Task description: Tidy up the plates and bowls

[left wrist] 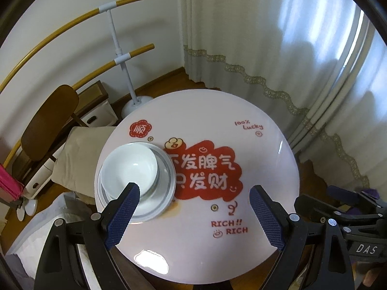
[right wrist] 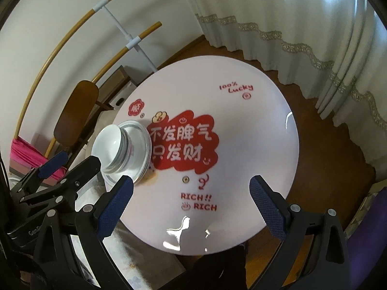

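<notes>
A white bowl sits nested on a stack of white plates at the left edge of a round white table printed with red characters. My left gripper is open and empty, just above and before the stack, its left finger overlapping the bowl's near rim. My right gripper is open and empty over the table's near part. The bowl and plates show to its left. The left gripper appears at the right wrist view's left edge.
A wooden chair and beige cushion stand left of the table. A white rack with wooden rails is by the wall. White curtains hang behind and right. Wood floor surrounds the table.
</notes>
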Motion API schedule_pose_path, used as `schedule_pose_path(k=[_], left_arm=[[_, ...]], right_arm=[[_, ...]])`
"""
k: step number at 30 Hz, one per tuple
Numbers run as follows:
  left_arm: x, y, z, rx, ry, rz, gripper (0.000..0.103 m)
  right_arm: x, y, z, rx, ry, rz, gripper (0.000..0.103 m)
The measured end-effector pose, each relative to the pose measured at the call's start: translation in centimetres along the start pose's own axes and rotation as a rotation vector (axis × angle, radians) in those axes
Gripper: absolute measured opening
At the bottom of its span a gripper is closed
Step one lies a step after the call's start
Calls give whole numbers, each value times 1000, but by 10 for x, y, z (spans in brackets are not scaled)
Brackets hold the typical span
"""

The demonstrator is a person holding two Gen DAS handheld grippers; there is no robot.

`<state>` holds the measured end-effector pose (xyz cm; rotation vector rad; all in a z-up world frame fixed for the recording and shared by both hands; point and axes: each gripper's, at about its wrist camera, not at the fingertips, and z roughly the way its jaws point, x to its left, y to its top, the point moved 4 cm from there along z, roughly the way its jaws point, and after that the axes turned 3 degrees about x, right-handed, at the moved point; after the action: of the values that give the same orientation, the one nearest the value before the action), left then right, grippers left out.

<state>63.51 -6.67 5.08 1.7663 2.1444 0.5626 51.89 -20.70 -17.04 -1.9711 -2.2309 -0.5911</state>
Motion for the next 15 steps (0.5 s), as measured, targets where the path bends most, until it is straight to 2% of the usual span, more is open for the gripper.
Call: schedule_pose_path(k=[8,15], left_arm=[[-1,-28,-26,-53,-44,12,89],[36,-59,-49,-120,-103,73,89]], right_arm=[[0,-35,-20,-28,-27,19,98],[28,-65,-33,-118,-67,60,98]])
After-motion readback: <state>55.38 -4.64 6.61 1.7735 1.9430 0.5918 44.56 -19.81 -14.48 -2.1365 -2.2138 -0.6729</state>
